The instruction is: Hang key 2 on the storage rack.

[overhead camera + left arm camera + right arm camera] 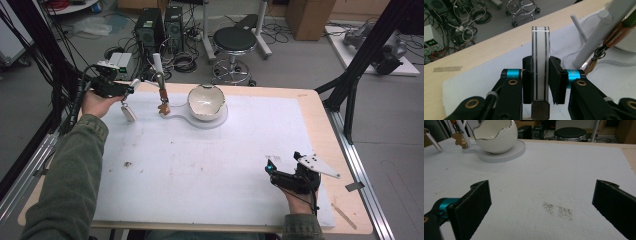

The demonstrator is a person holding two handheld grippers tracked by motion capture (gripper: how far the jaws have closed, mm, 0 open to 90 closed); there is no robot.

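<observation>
White foam matting (210, 165) covers most of the pale wooden counter (320, 107), and the person works over it with a tool in each hand. At the far left corner the left gripper (127, 90) is held up near the counter's back edge, its fingers (527, 80) closed tight on a flat, clear strip with dark lines running along it and a knurled black end (540, 72); in the left gripper view the strip stands upright between the pads. Just beside it rises a thin white stand with a brown charm hanging from it (161, 87). The stand's white base (210, 120) curves off to the right and carries a white, egg-shaped ceramic bowl with a jagged gilt rim (206, 101).

Well apart from all this, at the near right corner, the right gripper (280, 175) rests low over the matting. Its fingers (477, 200) are spread wide with nothing between them, and a faint dark smudge (557, 211) lies on the foam between them. Beyond the counter, a black round stool (235, 40) stands on the grey floor among cables.
</observation>
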